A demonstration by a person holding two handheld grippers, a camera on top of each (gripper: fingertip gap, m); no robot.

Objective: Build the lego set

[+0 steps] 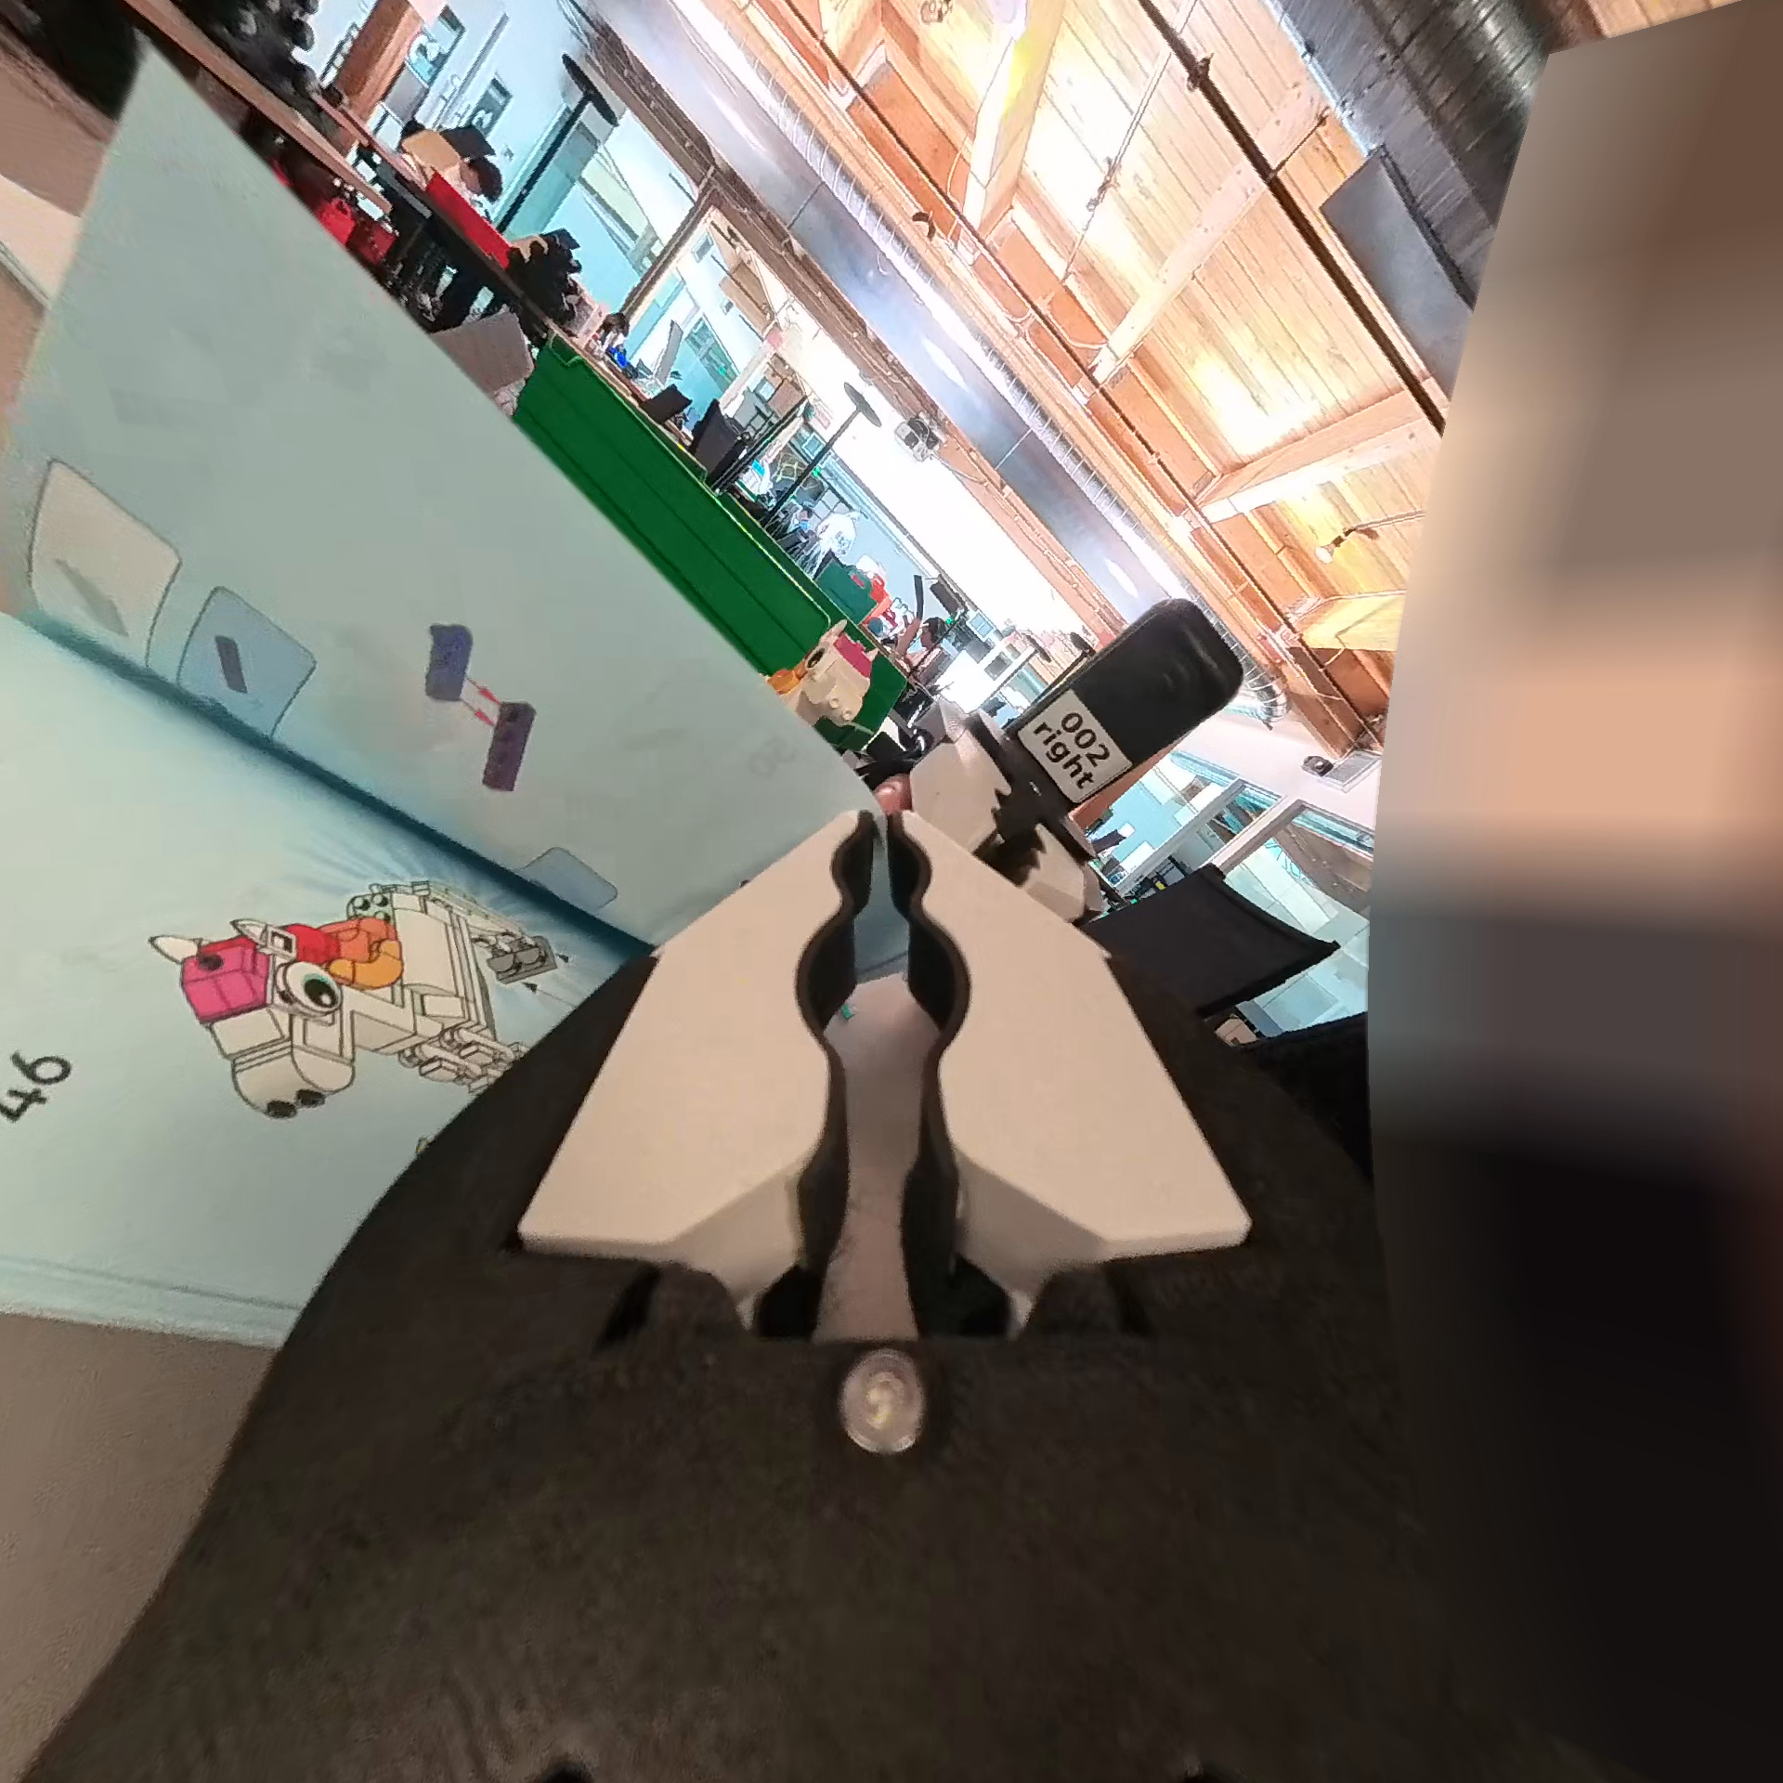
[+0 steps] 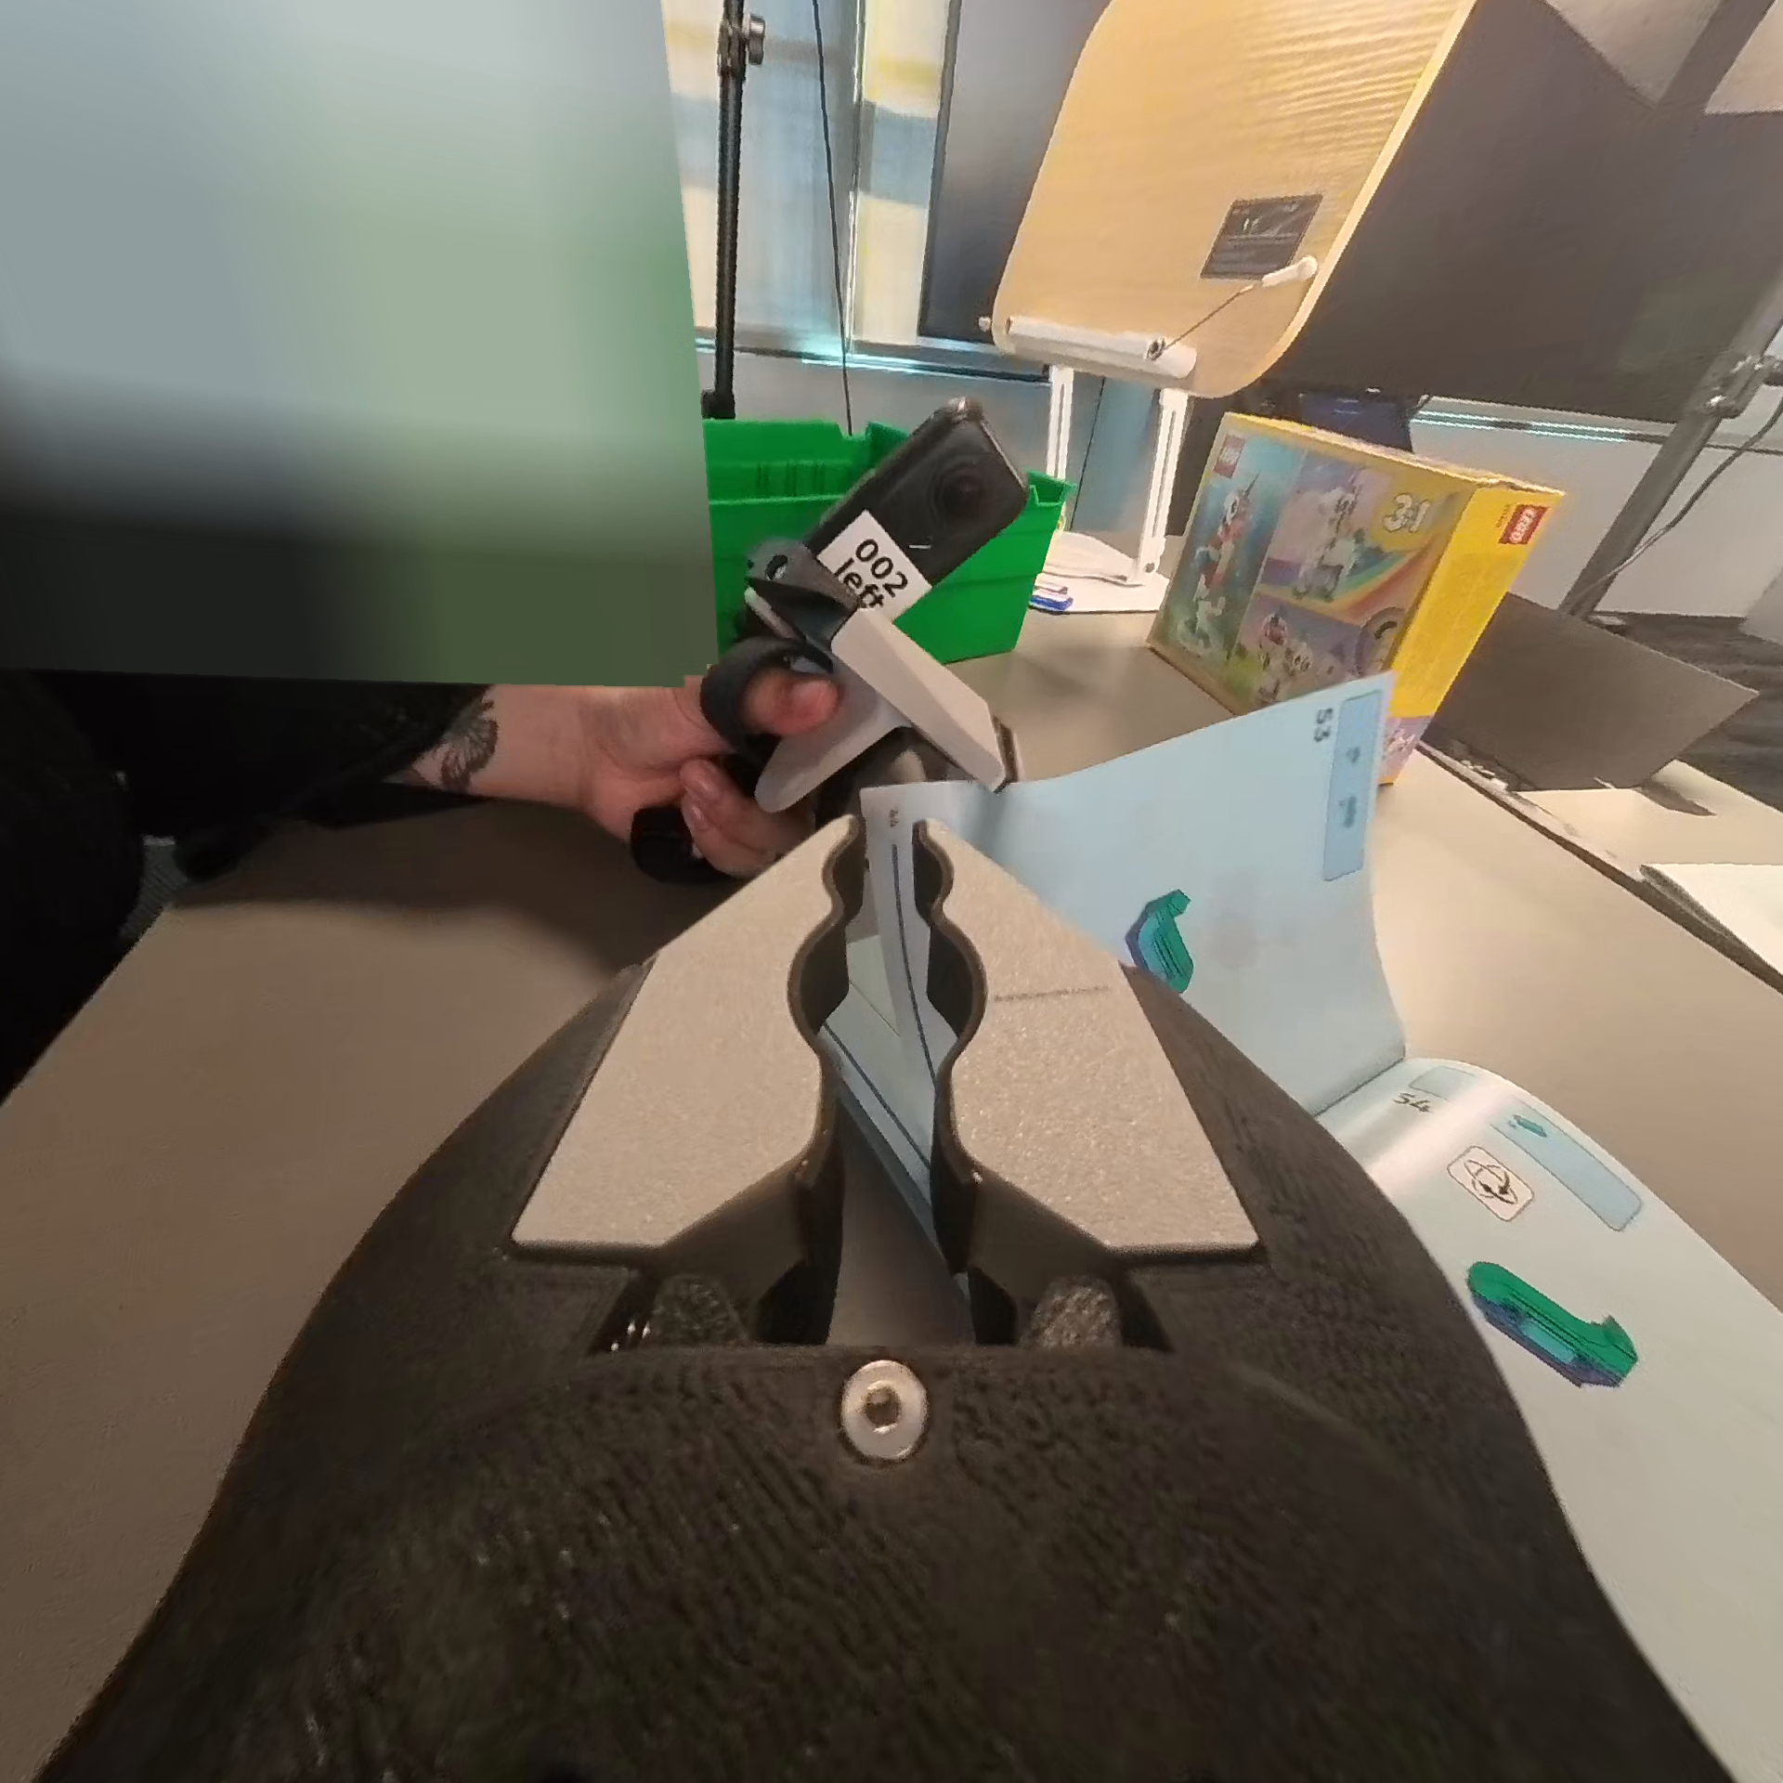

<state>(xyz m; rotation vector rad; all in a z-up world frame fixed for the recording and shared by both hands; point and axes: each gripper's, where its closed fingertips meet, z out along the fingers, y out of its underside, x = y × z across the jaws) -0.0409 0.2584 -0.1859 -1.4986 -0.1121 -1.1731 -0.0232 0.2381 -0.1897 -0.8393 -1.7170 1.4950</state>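
both grippers pinch booklet pages [image 2: 1206, 868]: right gripper [image 2: 892, 830], left gripper [image 1: 883, 820]; only right view shows lego box [image 2: 1351, 579].

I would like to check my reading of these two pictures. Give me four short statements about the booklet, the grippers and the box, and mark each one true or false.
1. A lifted page passes between the fingers of the right gripper. True.
2. The lego box lies inside the green bin. False: it stands on the table, apart from the bin.
3. The wooden stand holds the booklet. False: the stand is empty; the booklet lies open on the table.
4. The left gripper meets the lifted page's top edge. True.
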